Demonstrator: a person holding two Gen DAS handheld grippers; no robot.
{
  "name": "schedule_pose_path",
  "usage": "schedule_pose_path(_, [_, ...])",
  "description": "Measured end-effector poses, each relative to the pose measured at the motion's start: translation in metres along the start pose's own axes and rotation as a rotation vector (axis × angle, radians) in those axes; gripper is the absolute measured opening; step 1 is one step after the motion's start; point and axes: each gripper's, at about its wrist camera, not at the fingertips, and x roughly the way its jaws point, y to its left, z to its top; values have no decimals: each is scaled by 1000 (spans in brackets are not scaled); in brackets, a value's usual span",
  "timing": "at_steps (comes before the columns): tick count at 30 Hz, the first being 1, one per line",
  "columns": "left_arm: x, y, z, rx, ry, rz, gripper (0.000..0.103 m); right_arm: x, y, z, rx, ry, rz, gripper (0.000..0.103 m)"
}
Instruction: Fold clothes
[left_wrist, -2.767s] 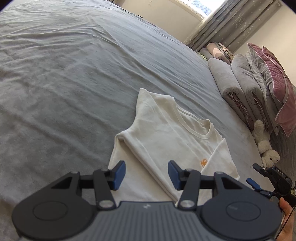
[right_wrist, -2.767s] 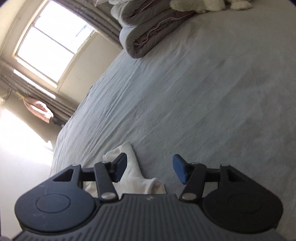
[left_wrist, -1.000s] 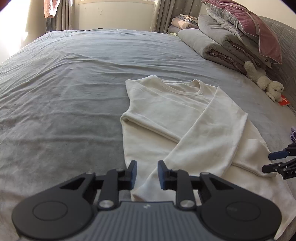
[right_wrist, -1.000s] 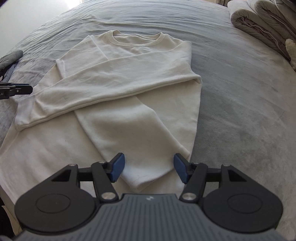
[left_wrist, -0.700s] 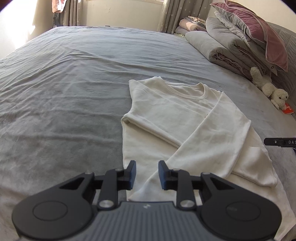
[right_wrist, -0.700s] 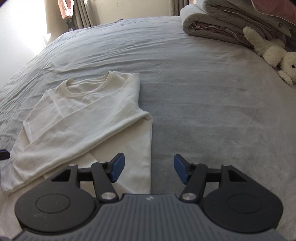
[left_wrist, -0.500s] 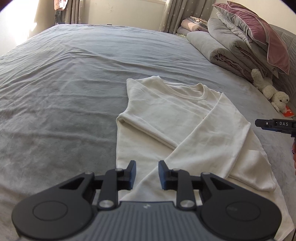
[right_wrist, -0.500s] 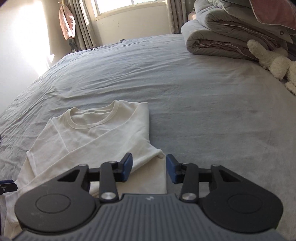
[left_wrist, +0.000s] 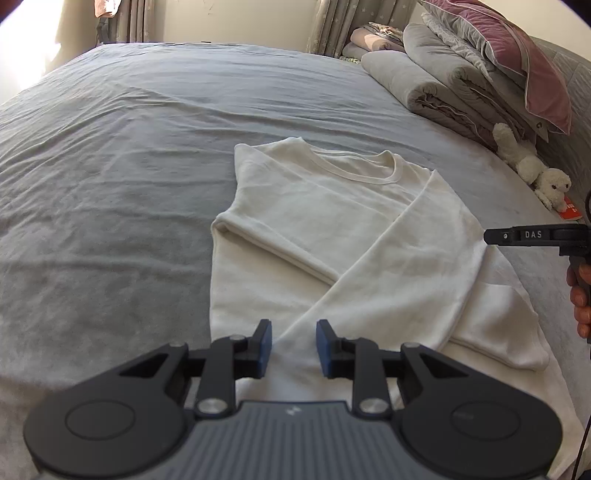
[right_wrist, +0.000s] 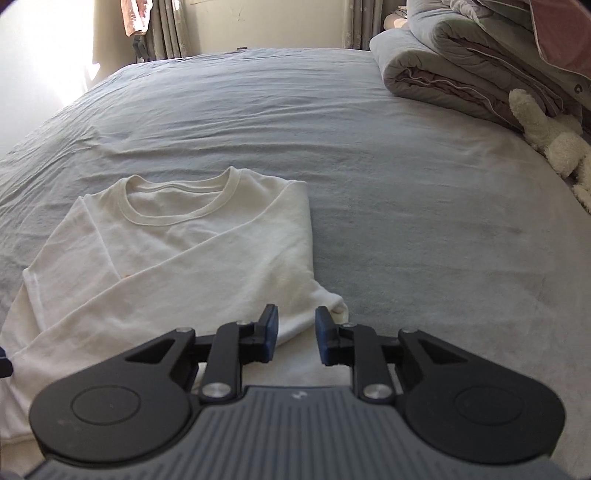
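From the left wrist camera, a cream long-sleeved sweatshirt (left_wrist: 332, 236) lies flat on a grey bed (left_wrist: 110, 166), neckline pointing away toward the far end of the mattress. Both sleeves are folded in over the chest and cross each other: one runs from the far right shoulder down to the near left, the other lies beneath it, slanting toward the near right. The ribbed collar is a neat curve, and the cloth is smooth with only soft creases. The left gripper (left_wrist: 293, 347) hovers over the near hem, its blue-padded fingers (left_wrist: 264, 347) parted by a narrow gap with nothing between them. At the right edge the right gripper (left_wrist: 532, 236) shows side-on above the garment's right side, held by a hand (left_wrist: 580, 291); its opening cannot be judged from here. Rolled grey quilts (left_wrist: 436, 81) and a pink pillow (left_wrist: 517, 55) are stacked along the far right side of the bed, with a white plush toy (left_wrist: 532, 166) lying just below them.

From the right wrist camera, the sweatshirt (right_wrist: 177, 251) fills the left half of the frame, a small orange mark showing where the sleeves meet. The right gripper (right_wrist: 294, 339) sits over the folded right corner, fingers (right_wrist: 271, 336) narrowly apart and holding nothing. The quilts (right_wrist: 443, 70) and plush toy (right_wrist: 554, 136) lie at the far right.
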Motion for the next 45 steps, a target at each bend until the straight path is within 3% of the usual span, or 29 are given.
schedule_pose_path(6, [-5, 3, -1, 3, -10, 0, 26, -32, 18, -26, -73, 9, 101, 23])
schedule_pose_path(9, [-4, -1, -3, 24, -2, -1, 26, -34, 32, -40, -133, 61, 164, 23])
schedule_pose_path(12, [0, -4, -7, 30, 12, 7, 26, -19, 40, -57, -216, 160, 146, 23])
schedule_pose_path(17, [3, -6, -9, 40, 5, 26, 26, -32, 30, -64, -177, 194, 154, 23])
schedule_pose_path(28, [6, -5, -13, 52, -19, 59, 26, -56, 32, -93, -304, 281, 142, 27])
schedule_pose_path(36, [5, -8, -19, 79, -48, 77, 27, -62, 32, -102, -304, 303, 127, 32])
schedule_pose_path(45, [-40, -1, -59, -13, -41, 77, 31, -78, 26, -120, -227, 277, 102, 32])
